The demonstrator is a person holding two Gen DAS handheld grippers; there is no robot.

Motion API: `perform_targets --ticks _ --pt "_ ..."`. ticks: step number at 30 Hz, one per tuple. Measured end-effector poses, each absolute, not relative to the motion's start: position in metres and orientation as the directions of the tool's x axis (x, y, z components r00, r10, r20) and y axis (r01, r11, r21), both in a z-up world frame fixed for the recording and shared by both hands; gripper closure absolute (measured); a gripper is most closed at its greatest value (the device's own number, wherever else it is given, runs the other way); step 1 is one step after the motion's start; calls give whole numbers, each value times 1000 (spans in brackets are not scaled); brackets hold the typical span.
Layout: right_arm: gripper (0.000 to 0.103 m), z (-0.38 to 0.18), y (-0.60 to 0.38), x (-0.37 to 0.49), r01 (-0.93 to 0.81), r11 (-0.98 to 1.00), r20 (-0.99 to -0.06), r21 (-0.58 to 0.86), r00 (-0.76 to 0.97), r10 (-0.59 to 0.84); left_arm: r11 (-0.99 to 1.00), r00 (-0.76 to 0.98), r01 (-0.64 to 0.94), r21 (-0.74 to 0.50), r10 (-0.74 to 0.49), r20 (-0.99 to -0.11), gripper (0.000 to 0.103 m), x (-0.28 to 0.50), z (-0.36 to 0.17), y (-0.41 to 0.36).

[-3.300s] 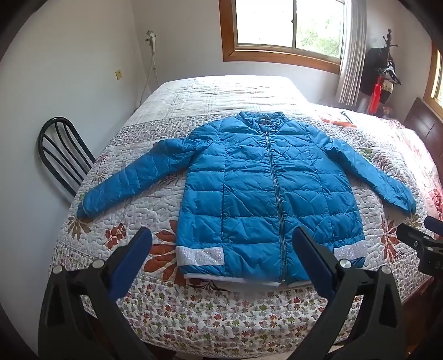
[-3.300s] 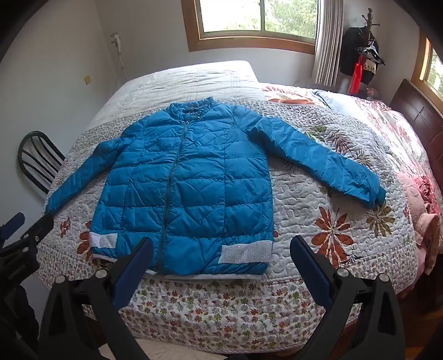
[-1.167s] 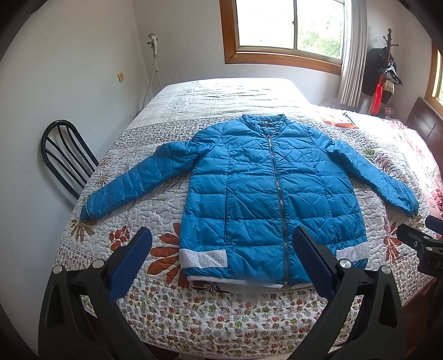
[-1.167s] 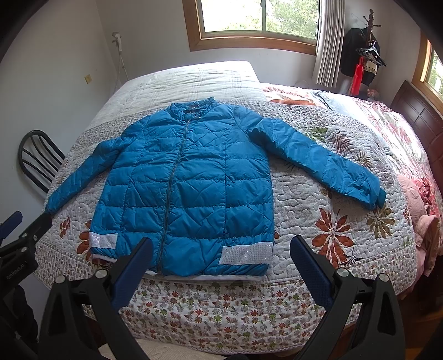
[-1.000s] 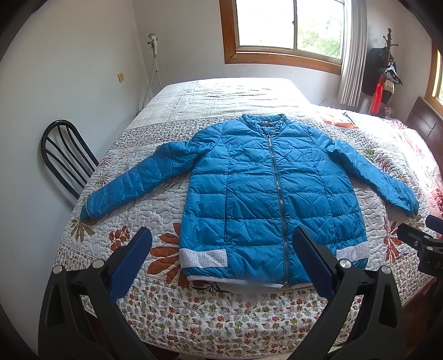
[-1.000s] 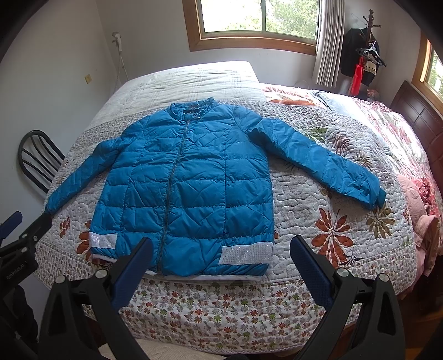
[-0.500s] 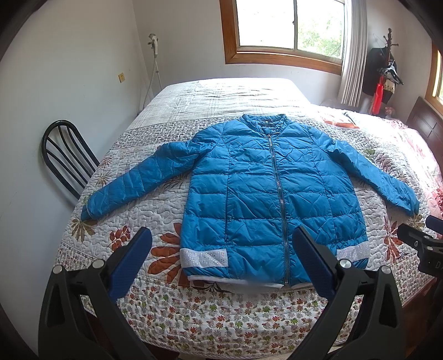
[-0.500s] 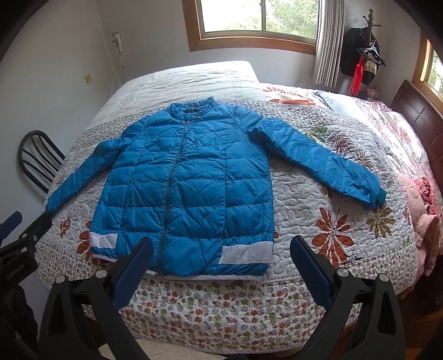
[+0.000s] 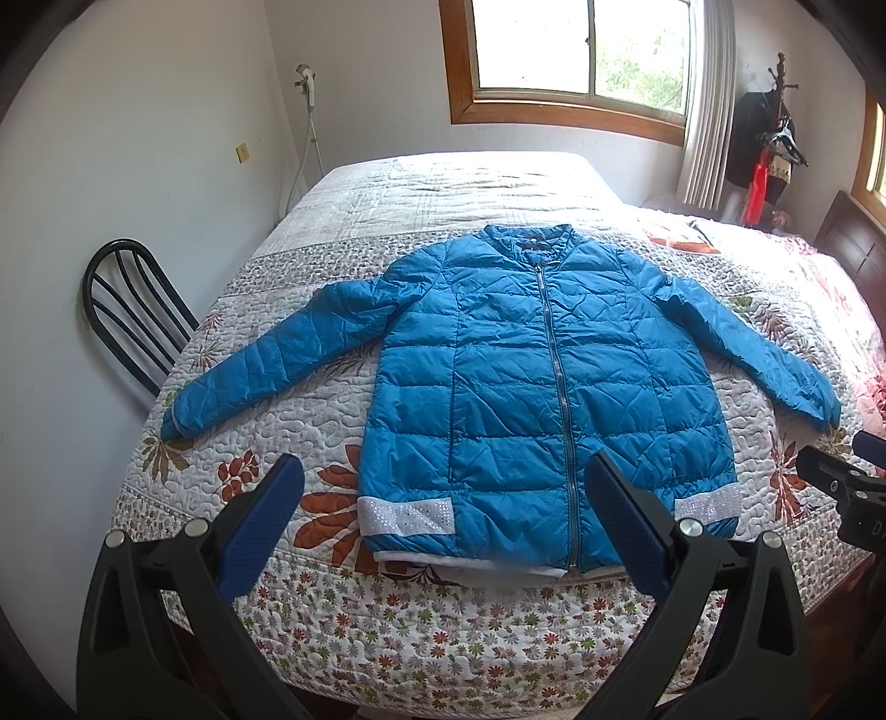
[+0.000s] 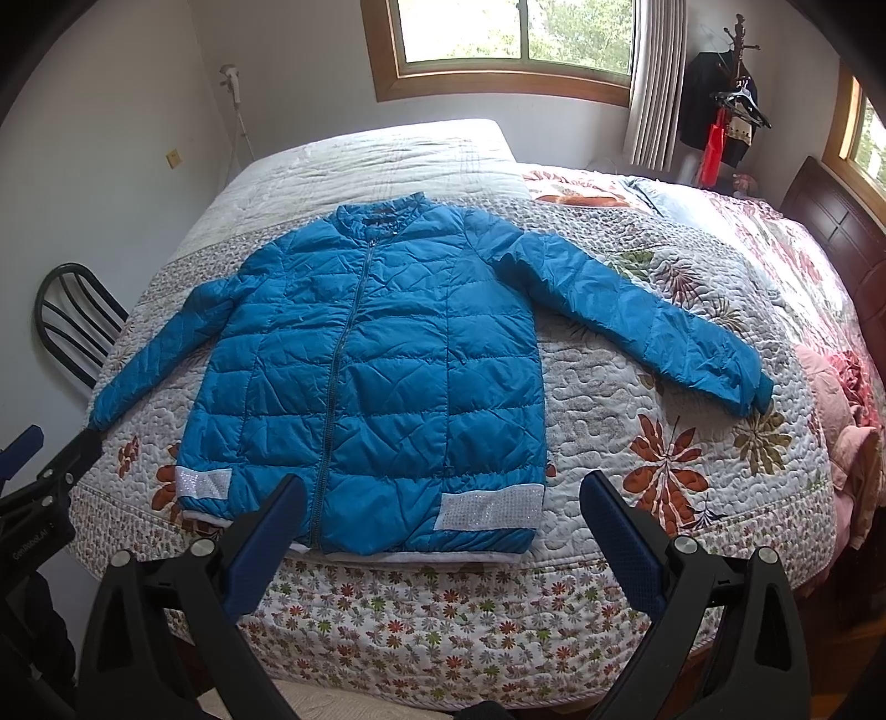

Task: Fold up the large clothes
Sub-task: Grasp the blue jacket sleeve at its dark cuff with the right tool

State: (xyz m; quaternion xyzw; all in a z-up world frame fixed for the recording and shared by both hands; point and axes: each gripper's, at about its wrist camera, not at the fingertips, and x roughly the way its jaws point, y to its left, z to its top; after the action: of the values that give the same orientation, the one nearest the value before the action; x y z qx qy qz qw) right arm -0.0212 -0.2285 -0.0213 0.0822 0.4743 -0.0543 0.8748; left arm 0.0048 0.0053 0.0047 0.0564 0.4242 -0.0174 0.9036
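On the floral quilt (image 9: 332,609): one blue puffer jacket (image 9: 531,387), zipped, front up, sleeves spread. My left gripper (image 9: 443,520) and right gripper (image 10: 437,526) hover before its hem, jaws wide, empty.

Jacket (image 9: 531,376) lies flat on the bed (image 9: 443,609), chair (image 9: 127,310) to its left.

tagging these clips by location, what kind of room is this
Most likely a bedroom in a home. A big bed with a flowered quilt fills the room, a blue jacket lies spread flat on it, and a coat rack with clothes stands by the window.
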Motion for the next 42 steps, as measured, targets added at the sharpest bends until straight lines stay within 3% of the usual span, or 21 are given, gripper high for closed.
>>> perform_targets --ticks 7,13,18,22,26,32,42 --pt "4 -38 -268 -6 197 968 -844 153 536 24 992 603 107 61 -16 -798 3 28 -6 -6" --pt "4 -52 -388 11 393 898 -791 196 604 -92 983 618 181 38 -83 -781 3 83 -24 -57" --pt "4 -92 -516 34 547 821 -825 166 532 -188 975 610 221 -15 -150 -778 3 145 -44 -116" --pt "4 -135 -603 42 591 778 -859 213 493 -139 986 569 159 -47 -131 -812 3 195 -70 -161" --pt "5 -178 -659 50 624 762 -902 172 412 -133 991 540 130 -41 -106 -835 3 226 -103 -208" --pt "9 -217 -704 57 632 722 -906 280 422 -18 982 479 187 -3 -94 -873 3 244 -151 -261" --pt "31 -247 -712 74 624 734 -927 269 375 22 982 399 186 40 -39 -916 4 258 -207 -270"
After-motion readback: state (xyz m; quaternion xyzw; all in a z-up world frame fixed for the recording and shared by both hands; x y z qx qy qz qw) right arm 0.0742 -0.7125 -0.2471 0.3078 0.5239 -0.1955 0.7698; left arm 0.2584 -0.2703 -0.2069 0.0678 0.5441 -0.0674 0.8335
